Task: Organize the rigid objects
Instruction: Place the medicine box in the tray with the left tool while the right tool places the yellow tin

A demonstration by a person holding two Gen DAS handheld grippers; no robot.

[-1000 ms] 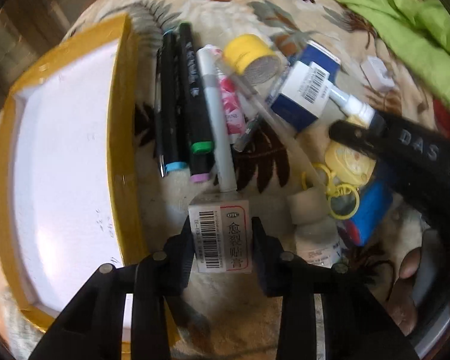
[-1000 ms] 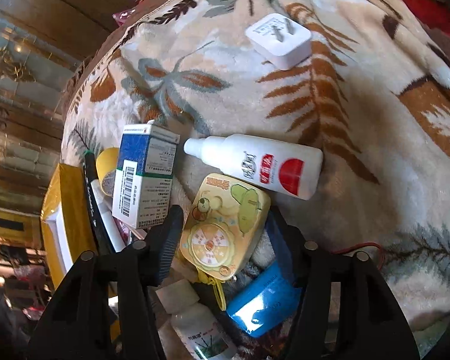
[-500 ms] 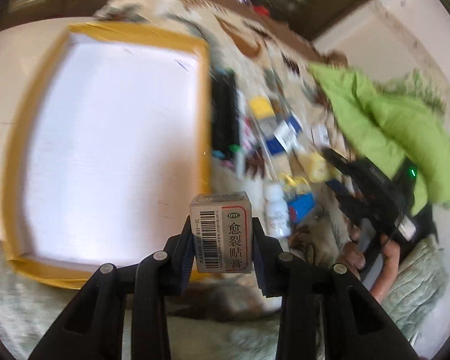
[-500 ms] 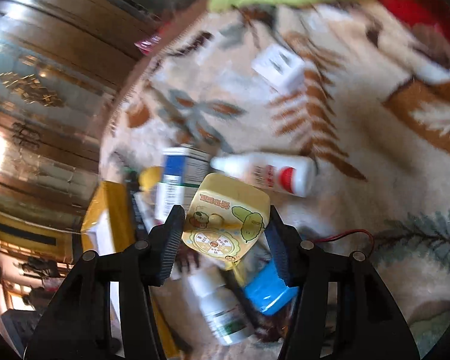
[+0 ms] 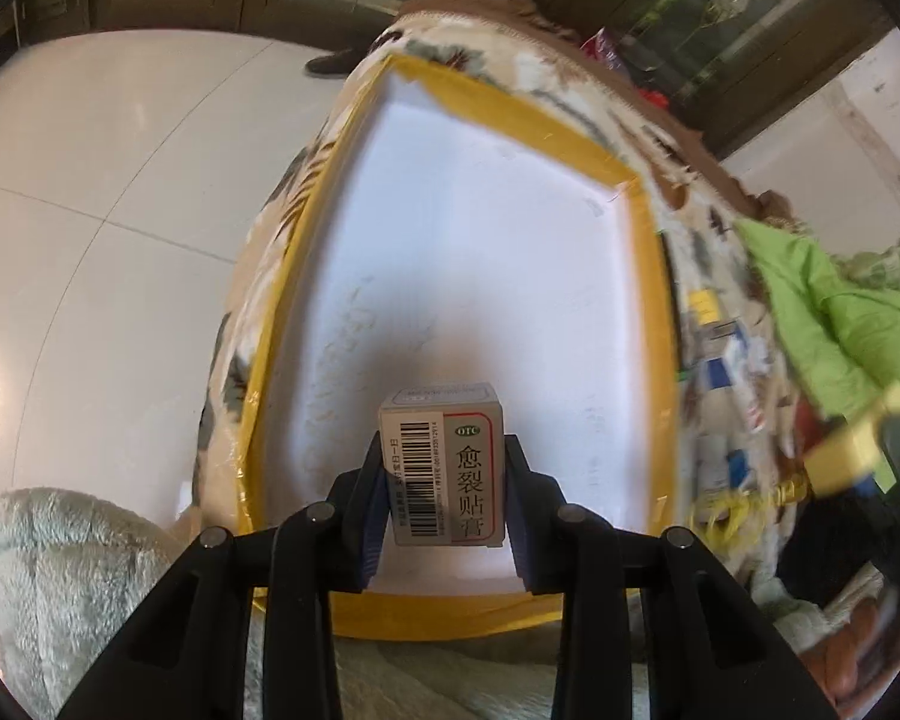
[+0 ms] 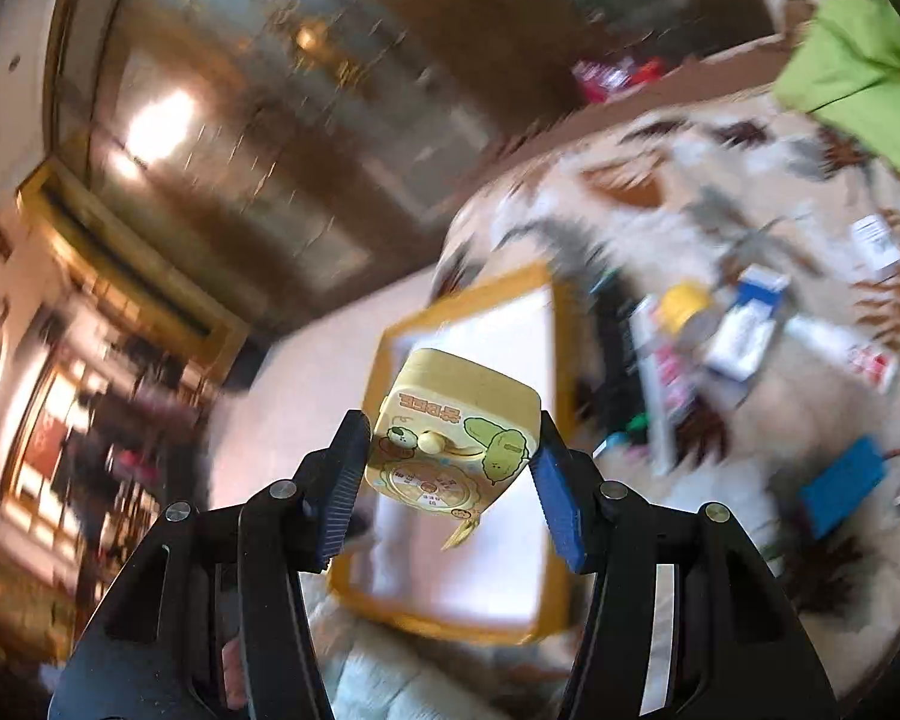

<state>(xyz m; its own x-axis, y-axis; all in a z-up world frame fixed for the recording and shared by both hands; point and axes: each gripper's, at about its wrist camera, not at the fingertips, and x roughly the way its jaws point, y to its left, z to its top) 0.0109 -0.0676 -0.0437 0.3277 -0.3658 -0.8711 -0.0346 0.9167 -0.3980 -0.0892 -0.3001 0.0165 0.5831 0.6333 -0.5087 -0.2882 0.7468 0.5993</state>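
Carrying small box (image 5: 442, 471) clamped upright in left gripper (image 5: 444, 498) above the tray (image 5: 645, 276); right gripper (image 6: 450, 468) grips yellow toy (image 6: 453, 429), farther off.

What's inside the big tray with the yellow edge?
Nothing shows on the white floor of the yellow-edged tray. The left tool and its small box hide a patch near the front.

My box (image 5: 444, 468): white, red-edged, black barcode
My toy (image 6: 453, 429): pale yellow, green cartoons
Tray (image 5: 651, 276): white, yellow rim
Blanket (image 6: 648, 180): cream, brown leaves
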